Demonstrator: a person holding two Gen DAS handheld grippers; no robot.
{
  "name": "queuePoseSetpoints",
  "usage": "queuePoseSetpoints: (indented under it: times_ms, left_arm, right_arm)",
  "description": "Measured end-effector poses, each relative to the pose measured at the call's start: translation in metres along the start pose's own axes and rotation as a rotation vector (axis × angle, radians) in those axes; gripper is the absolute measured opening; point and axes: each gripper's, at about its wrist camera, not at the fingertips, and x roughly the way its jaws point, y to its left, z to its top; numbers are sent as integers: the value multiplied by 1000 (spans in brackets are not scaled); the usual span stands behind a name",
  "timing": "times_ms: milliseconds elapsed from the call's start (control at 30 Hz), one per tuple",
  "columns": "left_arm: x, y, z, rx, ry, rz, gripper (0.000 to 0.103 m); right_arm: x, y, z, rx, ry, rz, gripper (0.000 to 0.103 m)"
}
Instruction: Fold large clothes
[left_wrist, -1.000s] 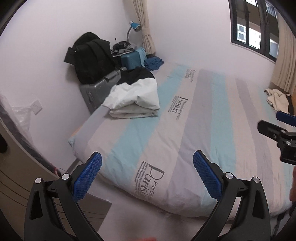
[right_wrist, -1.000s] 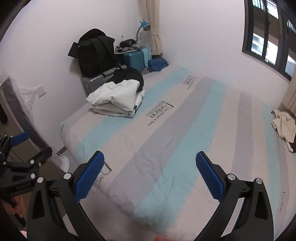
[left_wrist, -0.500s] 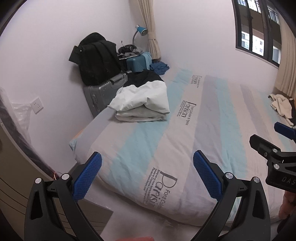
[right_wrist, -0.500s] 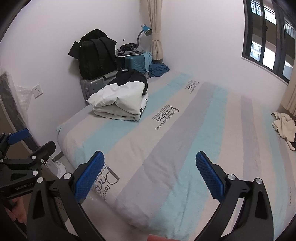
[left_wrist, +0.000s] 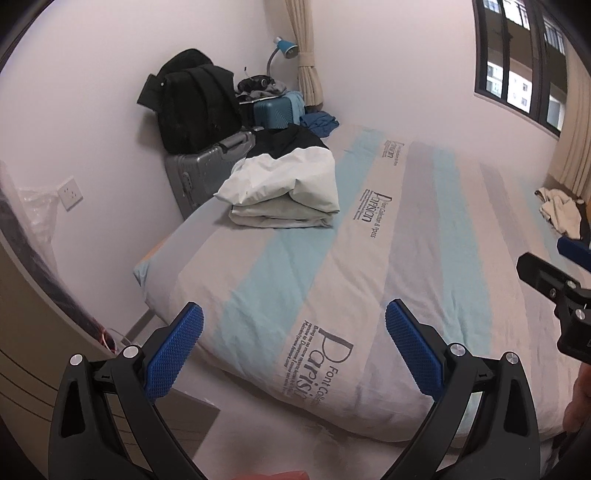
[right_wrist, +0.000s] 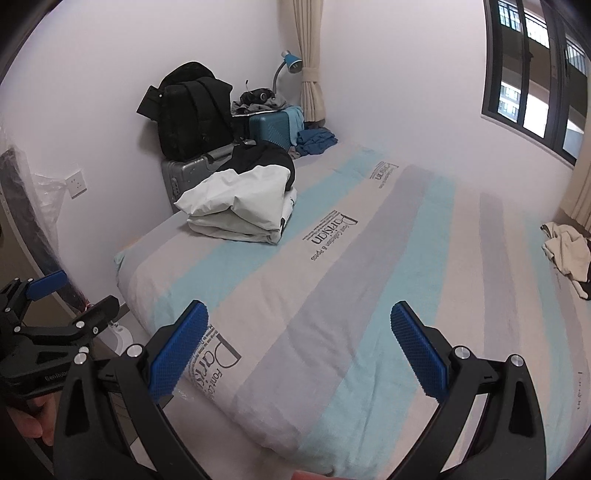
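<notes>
A folded pile of white and black clothes (left_wrist: 284, 188) lies on the far left part of the striped bed (left_wrist: 424, 240); it also shows in the right wrist view (right_wrist: 240, 206). A crumpled cream garment (left_wrist: 559, 210) lies at the bed's far right edge, also in the right wrist view (right_wrist: 567, 251). My left gripper (left_wrist: 293, 343) is open and empty, held above the bed's near corner. My right gripper (right_wrist: 299, 343) is open and empty above the bed's near edge, far from both garments.
A grey suitcase (left_wrist: 207, 173) with a black backpack (left_wrist: 195, 107) on it stands against the left wall. A teal suitcase (left_wrist: 277, 112), blue cloth (left_wrist: 319, 123) and a lamp (left_wrist: 284, 50) fill the far corner. A window (right_wrist: 535, 74) is on the right wall.
Both grippers have pulled back and tilted slightly, so the bed's near corner and the floor show more. Both stay open and empty. The clothes have not moved.
</notes>
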Motion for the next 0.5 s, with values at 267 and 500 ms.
queuePoseSetpoints:
  times_ms: [267,500]
  left_arm:
    - [-2,5,0,-6,-11,-9,97]
    - [3,8,2,-14,1,-7,97]
  right_arm:
    - [3,2,-1,-3,6,12,95]
    - [6,5,1,-14,0,20,95]
